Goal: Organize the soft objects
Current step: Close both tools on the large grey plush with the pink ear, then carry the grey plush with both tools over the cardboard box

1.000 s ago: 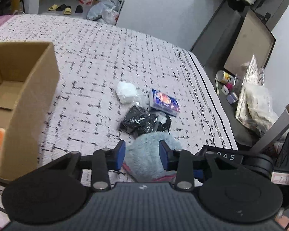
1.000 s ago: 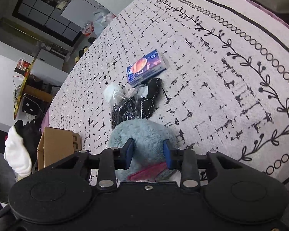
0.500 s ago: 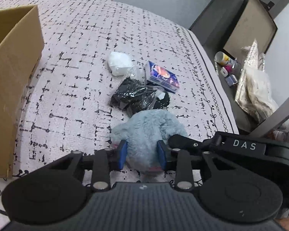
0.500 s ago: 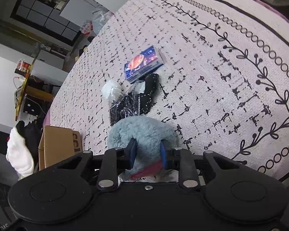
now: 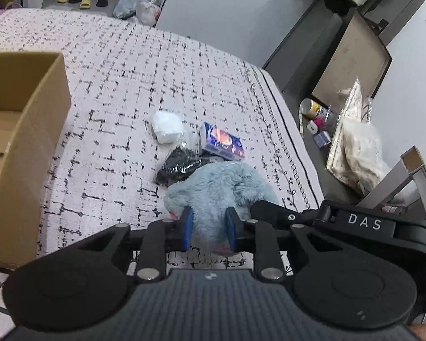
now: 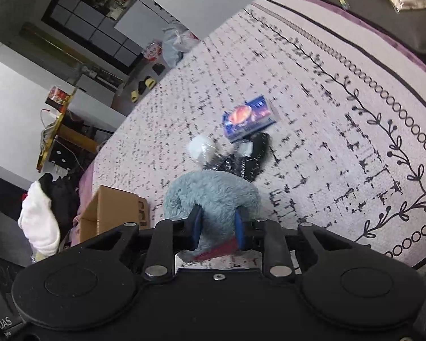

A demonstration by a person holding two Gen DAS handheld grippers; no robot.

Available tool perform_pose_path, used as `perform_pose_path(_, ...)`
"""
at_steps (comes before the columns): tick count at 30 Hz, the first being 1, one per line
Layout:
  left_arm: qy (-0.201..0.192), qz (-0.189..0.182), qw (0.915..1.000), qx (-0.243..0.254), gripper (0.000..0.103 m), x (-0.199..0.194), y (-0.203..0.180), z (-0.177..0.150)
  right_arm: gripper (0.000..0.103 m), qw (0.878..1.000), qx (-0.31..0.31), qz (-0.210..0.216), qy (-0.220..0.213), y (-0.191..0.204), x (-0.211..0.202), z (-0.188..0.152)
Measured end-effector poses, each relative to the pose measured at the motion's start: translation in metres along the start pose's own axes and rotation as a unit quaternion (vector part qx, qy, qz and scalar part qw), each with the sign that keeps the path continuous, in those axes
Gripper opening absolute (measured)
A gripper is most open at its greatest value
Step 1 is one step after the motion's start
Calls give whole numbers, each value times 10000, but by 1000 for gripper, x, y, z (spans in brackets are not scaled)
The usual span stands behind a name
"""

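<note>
Fur is bulging around both pairs of blue pads: I am pinching the blue-grey plush toy point(image 5: 218, 187) with my left gripper point(image 5: 208, 231) and my right gripper point(image 6: 218, 227) at once, jaws narrowed onto its shaggy body at lower centre of each frame. It is looking rounded and fluffy, with a pink patch showing at its underside. Just beyond it, a black crinkly packet point(image 5: 179, 167) is lying on the patterned bedspread point(image 5: 122, 85), touching a blue tissue pack point(image 5: 223, 142), with a white wrapped bundle point(image 5: 167, 123) beside them. At far left, an open cardboard box point(image 5: 28, 130) is sitting.
</note>
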State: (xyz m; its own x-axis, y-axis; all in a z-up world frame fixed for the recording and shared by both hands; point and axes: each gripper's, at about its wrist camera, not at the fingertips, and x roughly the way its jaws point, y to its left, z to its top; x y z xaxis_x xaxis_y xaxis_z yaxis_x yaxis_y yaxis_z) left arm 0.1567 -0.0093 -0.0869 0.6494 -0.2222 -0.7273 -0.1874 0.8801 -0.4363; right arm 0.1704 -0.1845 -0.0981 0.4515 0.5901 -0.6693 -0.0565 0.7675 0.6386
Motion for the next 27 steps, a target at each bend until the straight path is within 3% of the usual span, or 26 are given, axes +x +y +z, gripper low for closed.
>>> perform_pose_path(14,-523,-61,9986,68,23,-52,0,15,23,9982,-401,204,-394,47,-29,-4)
perform_pose_path(27,-914,-22,9958,19,23,-97,26,25,23,9951,-714,426,-537,97,-30,-19)
